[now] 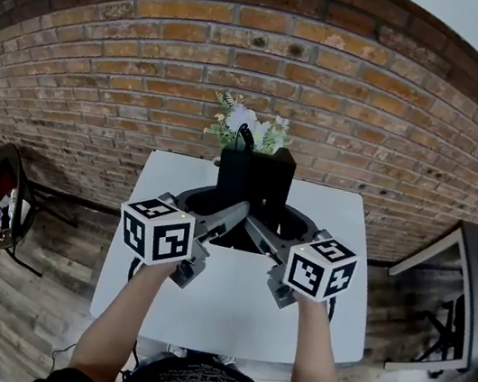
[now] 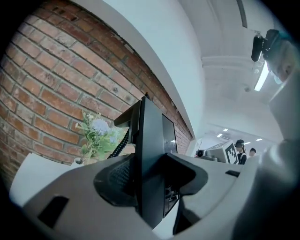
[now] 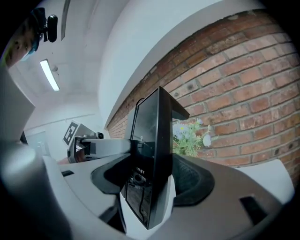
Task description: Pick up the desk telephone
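Flower container: the flowers (image 1: 248,128) stand beyond both grippers, against the brick wall (image 1: 244,58). What holds them is hidden behind the telephone in the head view. In the left gripper view only a pale scrap shows under the stems, too little to name.
Desk telephone: the black desk telephone (image 1: 255,175) is straight ahead of the two grippers and stands on edge between them. Its coiled cord (image 2: 119,143) hangs on the side toward the flowers.
Left gripper: the left gripper (image 2: 151,180) has its jaws set wide and clamped on the telephone. One dark pad presses each face of the slab.
Right gripper: the right gripper (image 3: 152,180) is clamped on the telephone in the same way. The glossy face lies against one pad and the back against the other.
Table: the white table (image 1: 227,311) lies under both grippers, and its surface shows below the telephone's lower corner in both gripper views.
Hand pose: both forearms reach forward side by side, the left forearm (image 1: 120,320) and the right forearm (image 1: 315,355). The grippers converge toward the telephone in a shallow V. The left marker cube (image 1: 157,231) and the right marker cube (image 1: 321,269) sit nearest the person.
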The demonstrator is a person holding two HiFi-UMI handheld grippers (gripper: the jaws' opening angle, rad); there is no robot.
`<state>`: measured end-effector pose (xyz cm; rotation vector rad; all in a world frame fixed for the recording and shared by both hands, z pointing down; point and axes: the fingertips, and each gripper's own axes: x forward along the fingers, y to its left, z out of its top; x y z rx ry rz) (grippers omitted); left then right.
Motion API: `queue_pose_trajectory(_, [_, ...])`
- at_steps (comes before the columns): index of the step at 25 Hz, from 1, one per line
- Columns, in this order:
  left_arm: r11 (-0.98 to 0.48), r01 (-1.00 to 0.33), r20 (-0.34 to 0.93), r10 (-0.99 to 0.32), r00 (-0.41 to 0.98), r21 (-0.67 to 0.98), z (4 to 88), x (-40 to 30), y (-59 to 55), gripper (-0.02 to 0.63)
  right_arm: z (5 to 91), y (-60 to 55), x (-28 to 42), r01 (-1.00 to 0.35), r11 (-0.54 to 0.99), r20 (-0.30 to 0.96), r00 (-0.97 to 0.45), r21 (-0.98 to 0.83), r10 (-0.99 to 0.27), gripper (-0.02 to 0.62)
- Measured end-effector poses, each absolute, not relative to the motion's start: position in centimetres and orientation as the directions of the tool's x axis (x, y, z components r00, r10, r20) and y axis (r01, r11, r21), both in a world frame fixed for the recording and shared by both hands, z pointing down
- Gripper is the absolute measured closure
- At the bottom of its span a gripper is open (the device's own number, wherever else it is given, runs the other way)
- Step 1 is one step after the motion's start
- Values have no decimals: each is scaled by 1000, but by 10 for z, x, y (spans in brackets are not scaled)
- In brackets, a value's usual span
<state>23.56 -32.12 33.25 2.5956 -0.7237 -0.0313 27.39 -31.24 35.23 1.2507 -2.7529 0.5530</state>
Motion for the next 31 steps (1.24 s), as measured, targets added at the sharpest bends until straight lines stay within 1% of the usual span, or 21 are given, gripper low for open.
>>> queue_pose_trajectory(12, [-804,-486,25,-509,860,343,279,232,-312,408,300,-305,270,-748,629,128,-659,-214,-741,328])
queue_pose_trajectory(31, [-802,-487,25,-511,859,346,279,229,-308,408,299,-301,267,-750,629,132,-658,-204,-742,327])
